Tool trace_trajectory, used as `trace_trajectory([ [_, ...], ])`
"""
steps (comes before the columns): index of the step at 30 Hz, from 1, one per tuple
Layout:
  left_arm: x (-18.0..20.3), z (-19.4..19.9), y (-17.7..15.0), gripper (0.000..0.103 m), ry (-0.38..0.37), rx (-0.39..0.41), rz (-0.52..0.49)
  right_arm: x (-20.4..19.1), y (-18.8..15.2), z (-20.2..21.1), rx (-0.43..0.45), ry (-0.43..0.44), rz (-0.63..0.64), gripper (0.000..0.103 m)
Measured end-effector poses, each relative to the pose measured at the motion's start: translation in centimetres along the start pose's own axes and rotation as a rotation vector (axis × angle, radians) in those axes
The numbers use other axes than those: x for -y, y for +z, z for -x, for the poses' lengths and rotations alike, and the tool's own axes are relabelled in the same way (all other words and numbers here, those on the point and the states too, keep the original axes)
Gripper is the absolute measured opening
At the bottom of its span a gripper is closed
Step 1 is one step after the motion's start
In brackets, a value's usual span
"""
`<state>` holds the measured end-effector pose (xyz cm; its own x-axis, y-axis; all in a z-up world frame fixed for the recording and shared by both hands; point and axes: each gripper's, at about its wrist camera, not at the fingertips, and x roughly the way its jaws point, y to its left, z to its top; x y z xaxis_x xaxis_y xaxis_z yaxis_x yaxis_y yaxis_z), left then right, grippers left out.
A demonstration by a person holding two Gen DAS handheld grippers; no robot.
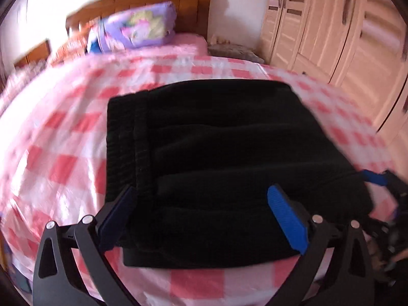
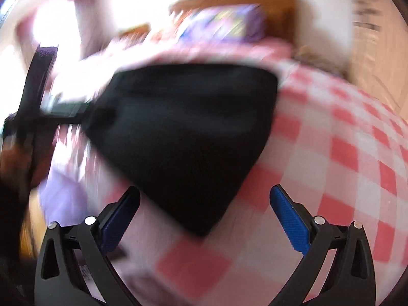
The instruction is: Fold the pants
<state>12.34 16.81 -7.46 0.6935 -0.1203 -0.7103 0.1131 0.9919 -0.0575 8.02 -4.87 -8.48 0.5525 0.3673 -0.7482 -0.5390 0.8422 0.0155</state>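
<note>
Black pants (image 1: pixel 216 153) lie folded into a thick rectangular bundle on a bed with a pink and white checked sheet (image 1: pixel 58 140). My left gripper (image 1: pixel 201 191) stands open over the bundle's near edge, its blue pads wide apart and not pressing on the cloth. At the right edge of the left wrist view, a blue pad (image 1: pixel 374 178) of the other gripper shows beside the bundle. The right wrist view is blurred. In it the pants (image 2: pixel 183 127) point a corner toward my right gripper (image 2: pixel 204 191), which is open, with that corner between its fingers and untouched.
A wooden headboard (image 1: pixel 142 2) and a purple patterned pillow (image 1: pixel 137 28) are at the far end of the bed. A pale wooden wardrobe (image 1: pixel 331 25) stands to the right. The checked sheet (image 2: pixel 331 140) spreads around the pants.
</note>
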Motion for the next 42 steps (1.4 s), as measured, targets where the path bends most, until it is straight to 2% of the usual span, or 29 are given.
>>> trace_trajectory([
  [3,0.0,0.0,-0.6,0.102,0.000,0.039,-0.007,1.1,0.6,2.5,0.117,0.132,-0.111,0.099],
  [4,-0.1,0.1,-0.6,0.102,-0.008,0.044,-0.003,1.5,1.1,2.9,0.160,0.140,-0.150,0.099],
  [6,-0.3,0.0,-0.6,0.102,-0.021,0.051,0.000,1.7,2.6,2.4,0.220,0.078,-0.190,0.099],
  [7,-0.3,0.0,-0.6,0.102,-0.023,0.056,0.002,1.6,3.1,1.5,0.219,0.032,-0.191,0.099],
  [8,-0.4,0.0,-0.7,0.102,-0.024,0.061,0.003,1.4,3.4,-0.2,0.179,-0.019,-0.175,0.099],
  [10,-0.1,0.3,-1.0,0.102,-0.026,0.074,-0.002,0.7,2.8,-3.2,0.066,-0.051,-0.103,0.099],
  [12,-0.3,0.4,-1.4,0.102,-0.037,0.077,-0.004,1.4,1.0,-3.7,0.077,0.017,-0.131,0.099],
  [14,-0.6,0.5,-1.4,0.102,-0.056,0.076,-0.005,2.5,0.2,-4.3,-0.007,0.086,-0.176,0.099],
  [16,-0.6,0.4,-1.2,0.102,-0.056,0.066,-0.006,2.1,0.5,-3.2,-0.025,0.058,-0.128,0.098],
  [18,-1.0,0.9,-0.4,0.102,-0.087,0.050,0.018,2.0,2.0,-1.3,0.027,0.039,-0.078,0.098],
  [20,-2.0,1.9,0.8,0.102,-0.185,0.056,0.068,2.9,4.4,0.1,0.106,0.063,-0.083,0.099],
  [22,-2.8,2.4,2.8,0.102,-0.292,0.073,0.118,4.3,7.7,-0.1,0.156,0.139,-0.112,0.099],
  [23,-3.0,2.1,4.1,0.102,-0.306,0.063,0.132,5.1,9.8,-1.3,0.160,0.198,-0.126,0.099],
  [25,-2.9,0.6,6.1,0.102,-0.300,0.019,0.121,6.3,12.5,-4.1,0.135,0.292,-0.151,0.099],
  [26,-3.0,-0.3,7.0,0.102,-0.291,0.004,0.122,6.7,13.7,-5.5,0.123,0.310,-0.159,0.099],
  [29,-3.6,-3.8,7.9,0.102,-0.239,-0.067,0.151,7.7,16.8,-11.0,0.040,0.290,-0.143,0.099],
  [30,-3.9,-4.9,7.6,0.102,-0.239,-0.087,0.165,8.7,17.5,-13.7,-0.028,0.225,-0.170,0.099],
  [31,-4.0,-5.8,7.2,0.102,-0.239,-0.100,0.177,9.8,17.8,-15.4,-0.064,0.196,-0.203,0.098],
  [32,-4.1,-6.2,6.7,0.102,-0.239,-0.099,0.184,10.9,18.1,-16.0,-0.049,0.242,-0.249,0.098],
  [35,-4.3,-5.7,6.0,0.102,-0.264,-0.062,0.176,11.8,19.1,-14.5,0.000,0.278,-0.338,0.099],
  [37,-4.7,-5.6,6.0,0.102,-0.284,-0.063,0.180,11.4,19.6,-12.5,0.089,0.314,-0.329,0.099],
  [38,-4.9,-5.7,6.0,0.102,-0.293,-0.064,0.186,11.1,19.8,-12.2,0.100,0.341,-0.327,0.099],
  [39,-5.0,-5.8,6.2,0.102,-0.300,-0.065,0.198,10.8,20.1,-12.6,0.085,0.381,-0.323,0.099],
  [40,-5.0,-5.9,6.2,0.102,-0.300,-0.066,0.204,10.5,20.2,-13.3,0.068,0.384,-0.311,0.099],
  [42,-4.9,-6.1,6.3,0.102,-0.287,-0.071,0.206,10.7,20.0,-16.2,-0.013,0.298,-0.296,0.098],
])
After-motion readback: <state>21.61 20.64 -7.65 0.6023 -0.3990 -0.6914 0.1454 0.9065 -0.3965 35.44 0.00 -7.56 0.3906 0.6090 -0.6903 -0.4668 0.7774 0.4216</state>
